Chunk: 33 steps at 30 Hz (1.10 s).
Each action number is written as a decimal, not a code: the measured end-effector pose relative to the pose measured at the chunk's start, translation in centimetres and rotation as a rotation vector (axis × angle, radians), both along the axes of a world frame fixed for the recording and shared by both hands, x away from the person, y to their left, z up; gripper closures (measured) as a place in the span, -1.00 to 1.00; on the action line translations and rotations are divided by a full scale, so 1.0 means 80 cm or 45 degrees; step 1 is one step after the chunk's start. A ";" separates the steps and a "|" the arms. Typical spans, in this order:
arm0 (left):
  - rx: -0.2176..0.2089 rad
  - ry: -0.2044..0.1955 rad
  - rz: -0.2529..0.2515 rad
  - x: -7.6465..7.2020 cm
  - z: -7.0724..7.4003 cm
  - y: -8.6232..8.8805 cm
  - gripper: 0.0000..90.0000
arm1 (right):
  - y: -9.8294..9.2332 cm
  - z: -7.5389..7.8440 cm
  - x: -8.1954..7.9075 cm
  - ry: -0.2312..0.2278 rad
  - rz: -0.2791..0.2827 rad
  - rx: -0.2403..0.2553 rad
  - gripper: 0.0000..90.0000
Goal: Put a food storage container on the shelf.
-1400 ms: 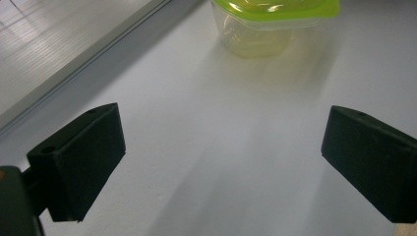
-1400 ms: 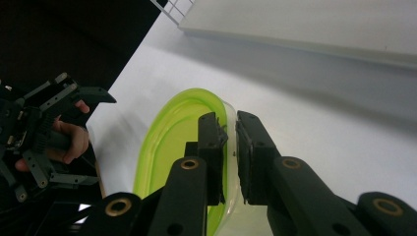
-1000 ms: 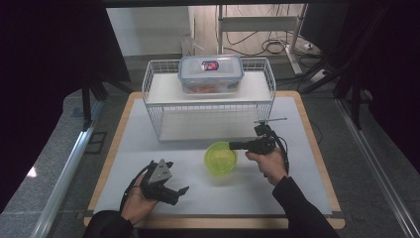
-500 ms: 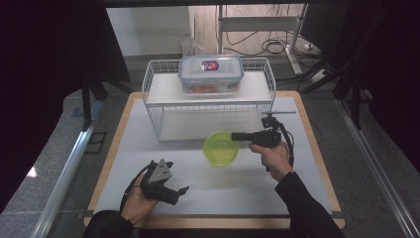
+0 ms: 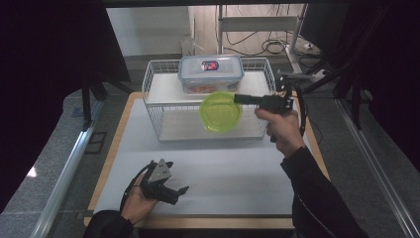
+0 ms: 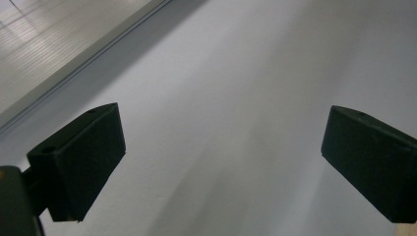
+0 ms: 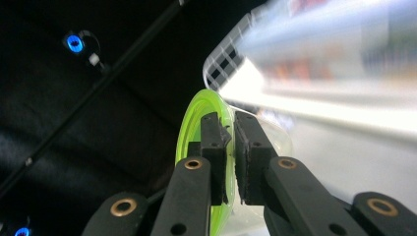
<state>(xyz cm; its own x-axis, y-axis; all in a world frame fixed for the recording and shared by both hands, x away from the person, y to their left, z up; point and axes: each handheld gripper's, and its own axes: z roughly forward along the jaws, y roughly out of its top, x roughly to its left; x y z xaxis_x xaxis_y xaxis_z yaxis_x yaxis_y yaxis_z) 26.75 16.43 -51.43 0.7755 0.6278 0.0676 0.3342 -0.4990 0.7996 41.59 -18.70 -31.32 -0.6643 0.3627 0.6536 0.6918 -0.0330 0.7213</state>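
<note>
Wire rack (image 5: 154, 106) on white table (image 5: 233, 173)

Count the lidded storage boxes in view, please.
1: a clear box with a blue-rimmed lid stands on the top shelf of the white wire rack. No others visible.

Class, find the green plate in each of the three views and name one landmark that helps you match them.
High view: green plate at centre, in front of the wire rack.
Left gripper view: not in it.
Right gripper view: lower centre, edge-on between the fingers.
Shared landmark: the wire rack.
</note>
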 end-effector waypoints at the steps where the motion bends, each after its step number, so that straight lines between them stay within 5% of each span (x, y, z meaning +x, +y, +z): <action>1: 0.000 0.001 -0.001 0.000 0.000 0.000 -0.94 | 0.001 0.012 0.004 -0.012 -0.013 0.012 0.88; 10: -0.011 0.002 -0.011 -0.001 0.001 0.001 -0.93 | 0.031 0.087 0.074 -0.048 -0.209 0.017 0.87; 20: -0.025 0.011 -0.032 -0.001 0.000 0.000 -0.93 | 0.056 0.076 0.143 0.072 -0.367 0.082 0.87; 23: -0.023 0.013 -0.036 -0.001 0.000 0.000 -0.93 | 0.063 0.070 0.150 0.100 -0.398 0.113 0.85; 33: -0.022 0.021 -0.042 -0.001 -0.001 -0.002 -0.93 | 0.069 0.062 0.159 0.083 -0.477 0.013 0.64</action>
<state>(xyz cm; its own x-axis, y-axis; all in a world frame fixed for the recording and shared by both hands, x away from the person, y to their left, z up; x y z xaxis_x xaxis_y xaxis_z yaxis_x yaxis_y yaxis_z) 26.66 16.27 -51.51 0.7967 0.6027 0.0439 0.3312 -0.4964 0.8024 54.31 -13.17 -26.35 -0.4440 0.5655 0.6951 0.6749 -0.2993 0.6745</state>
